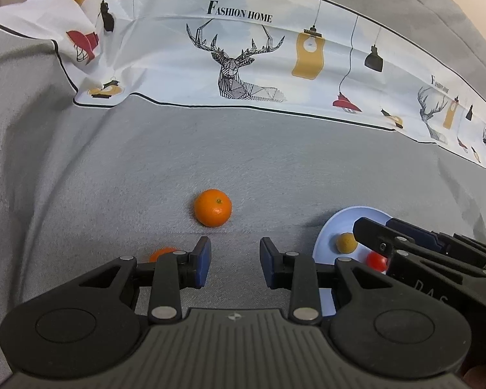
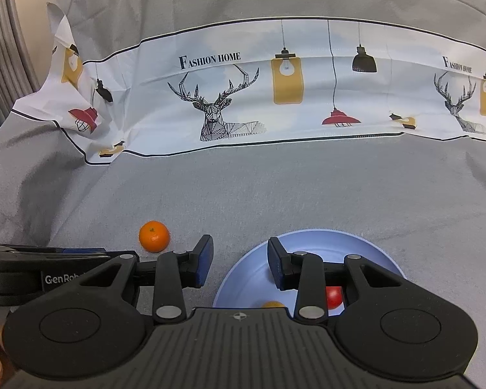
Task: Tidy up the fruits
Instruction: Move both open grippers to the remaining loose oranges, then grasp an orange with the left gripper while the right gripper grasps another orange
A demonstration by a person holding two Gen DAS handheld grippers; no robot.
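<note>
In the left wrist view my left gripper (image 1: 235, 262) stands open over the grey cloth, with nothing between its blue pads. An orange (image 1: 213, 207) lies just ahead of it. A second orange (image 1: 161, 254) peeks out behind the left finger. To the right, a light blue plate (image 1: 337, 227) holds a yellow-brown fruit (image 1: 346, 242) and a red fruit (image 1: 376, 261), and my right gripper (image 1: 372, 230) reaches over it. In the right wrist view my right gripper (image 2: 239, 264) is open and empty at the left rim of the plate (image 2: 324, 240), above the red fruit (image 2: 333, 296). The orange (image 2: 154, 236) lies to its left.
A white printed cloth (image 1: 243, 58) with deer and lamps lies folded across the back of the grey-covered surface (image 1: 275, 162). My left gripper (image 2: 113, 254) shows at the left of the right wrist view. A curtain (image 2: 3, 48) hangs at the far left.
</note>
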